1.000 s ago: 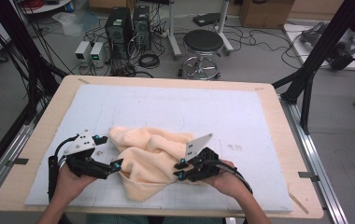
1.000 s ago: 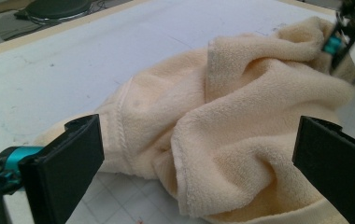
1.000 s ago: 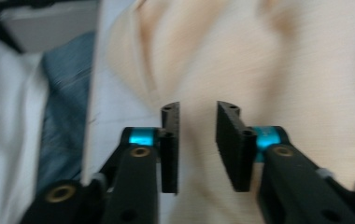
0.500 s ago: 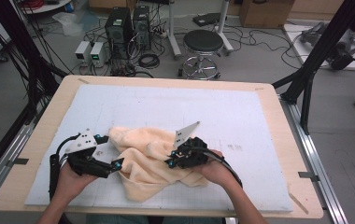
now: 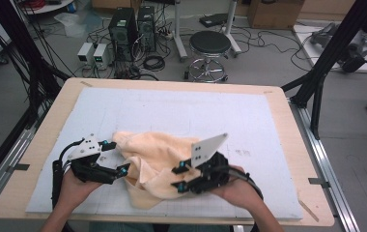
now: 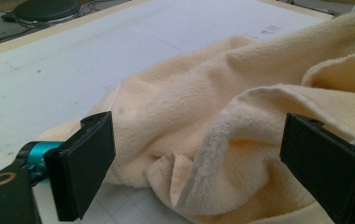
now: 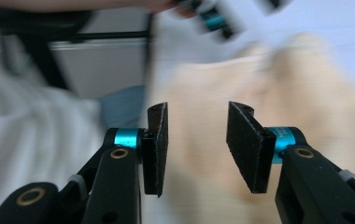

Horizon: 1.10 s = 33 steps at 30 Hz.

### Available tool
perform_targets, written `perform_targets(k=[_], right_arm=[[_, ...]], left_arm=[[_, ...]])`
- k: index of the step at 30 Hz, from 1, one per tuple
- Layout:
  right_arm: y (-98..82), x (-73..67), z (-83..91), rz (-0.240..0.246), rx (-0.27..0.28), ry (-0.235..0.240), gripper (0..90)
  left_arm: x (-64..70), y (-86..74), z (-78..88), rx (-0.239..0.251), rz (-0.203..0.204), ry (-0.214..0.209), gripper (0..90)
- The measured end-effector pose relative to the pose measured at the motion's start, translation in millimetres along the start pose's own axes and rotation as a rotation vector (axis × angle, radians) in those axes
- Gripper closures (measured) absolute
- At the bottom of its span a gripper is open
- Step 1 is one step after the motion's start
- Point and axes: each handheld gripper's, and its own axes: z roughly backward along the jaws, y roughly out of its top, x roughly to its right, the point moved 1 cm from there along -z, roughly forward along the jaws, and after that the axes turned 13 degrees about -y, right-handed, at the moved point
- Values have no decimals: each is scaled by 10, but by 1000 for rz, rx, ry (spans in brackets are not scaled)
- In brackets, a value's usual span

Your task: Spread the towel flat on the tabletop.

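The right gripper point(image 5: 177, 178) hovers over the near middle of a crumpled, cream-coloured terry towel point(image 5: 157, 164), its black jaws partly apart after just opening, with nothing pinched between them; its own blurred view shows the pale cloth behind the gap between the pads point(image 7: 248, 144). The left gripper point(image 5: 116, 157) sits low at the towel's left edge, jaws spread wide though just beginning to close, a folded hem of the cloth lying between them untouched in its own view. The towel lies bunched on the near half of the pale blue-white mat point(image 5: 268, 121) that covers the light wooden table point(image 5: 288, 104), well short of the far edge, its layers heaped and turned over so that a thick stitched border point(image 6: 203, 158) curls up near the left gripper. The work in hand looks like straightening or folding the cloth, and each gripper appears to be between holds. To do it well, each gripper should likely seek a single hemmed edge or corner rather than a wad of layers, close fully on it, then draw outward and apart so the pile opens flat. The plush nap looks soft and limp, apt to sag and slip from a shallow pinch.
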Motion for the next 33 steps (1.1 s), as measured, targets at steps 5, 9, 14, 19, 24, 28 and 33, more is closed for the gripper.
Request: perform_targets(k=[5, 9, 14, 19, 24, 28, 33], right_arm=[[-115, 515, -262, -77, -83, -87, 505], [-265, 548, -387, -73, -146, -102, 496], [-622, 554, -330, -189, -174, -116, 491], [-777, 379, -451, -173, -188, -47, 691], [-697, 272, -505, -130, -173, -42, 738], [-633, 160, -404, -130, -139, -52, 777], [-610, -62, -370, -111, -123, -20, 789]], left_arm=[[-4, 42, -76, 5, -1, -23, 153], [23, 80, -102, 28, 2, -67, 182], [106, 105, -155, 8, -34, -129, 251], [166, 75, -324, -75, -68, -220, 477], [284, -1, -288, -123, -97, -289, 769], [337, -104, -52, -109, -78, -291, 810], [508, -246, 250, -110, -70, -275, 815]])
